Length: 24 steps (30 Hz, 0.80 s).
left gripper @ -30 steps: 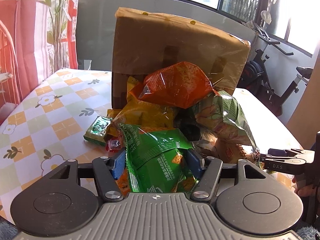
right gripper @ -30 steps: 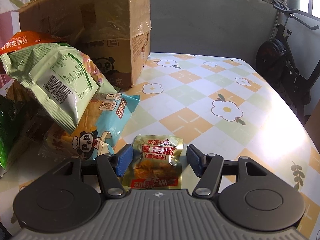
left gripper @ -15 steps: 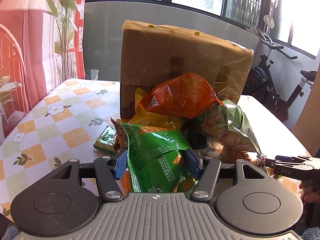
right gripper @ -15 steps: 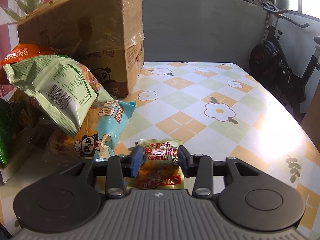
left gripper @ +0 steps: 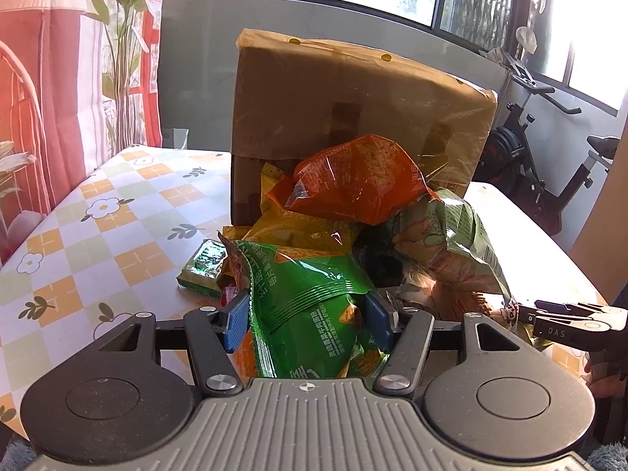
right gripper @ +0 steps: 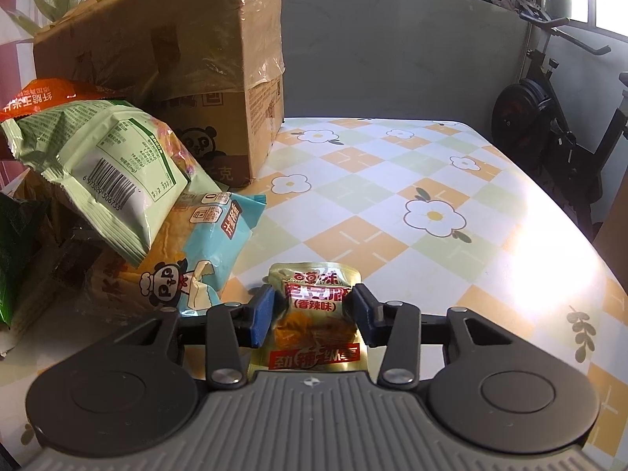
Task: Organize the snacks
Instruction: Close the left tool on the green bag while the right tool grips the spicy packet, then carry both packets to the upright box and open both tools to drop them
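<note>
Sunlit checkered floral tablecloth (right gripper: 431, 180): the right gripper (right gripper: 310, 310) pinches a small gold foil snack packet (right gripper: 314, 322) near the front edge, while the left gripper (left gripper: 306, 318) clamps a glossy green crisp bag (left gripper: 310, 314) from the pile. Likely next: carrying both toward the brown cardboard box (left gripper: 353, 102).

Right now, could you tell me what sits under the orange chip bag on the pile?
The orange chip bag rests on a yellow bag, with the cardboard box behind. Whatever lies deeper in the pile is covered.
</note>
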Motion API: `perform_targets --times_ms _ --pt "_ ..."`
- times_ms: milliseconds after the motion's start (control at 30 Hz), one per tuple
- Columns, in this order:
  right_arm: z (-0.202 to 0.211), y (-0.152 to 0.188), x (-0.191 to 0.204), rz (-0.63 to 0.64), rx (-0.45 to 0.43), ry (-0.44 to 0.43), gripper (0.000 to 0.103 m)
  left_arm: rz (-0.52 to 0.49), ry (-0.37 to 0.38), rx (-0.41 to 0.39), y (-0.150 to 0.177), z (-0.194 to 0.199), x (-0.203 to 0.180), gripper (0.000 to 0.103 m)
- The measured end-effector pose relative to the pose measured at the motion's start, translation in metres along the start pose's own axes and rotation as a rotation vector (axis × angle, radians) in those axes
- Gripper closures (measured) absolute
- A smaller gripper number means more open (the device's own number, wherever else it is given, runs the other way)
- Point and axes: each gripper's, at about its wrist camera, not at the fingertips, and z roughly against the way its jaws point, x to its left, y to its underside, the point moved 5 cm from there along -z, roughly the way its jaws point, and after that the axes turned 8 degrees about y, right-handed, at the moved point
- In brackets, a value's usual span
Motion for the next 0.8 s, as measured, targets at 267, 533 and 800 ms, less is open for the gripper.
perform_targets --times_ms 267,533,800 --pt "0.009 -0.003 -0.006 -0.058 -0.047 -0.023 0.06 -0.035 -0.013 -0.012 -0.001 0.002 -0.005 0.04" --pt "0.018 -0.008 -0.009 -0.104 -0.09 -0.054 0.06 -0.038 -0.06 -0.047 -0.01 0.017 0.001 0.04" --pt "0.041 -0.026 -0.005 -0.085 -0.203 -0.083 0.063 -0.009 -0.107 -0.188 -0.043 0.056 0.018 0.04"
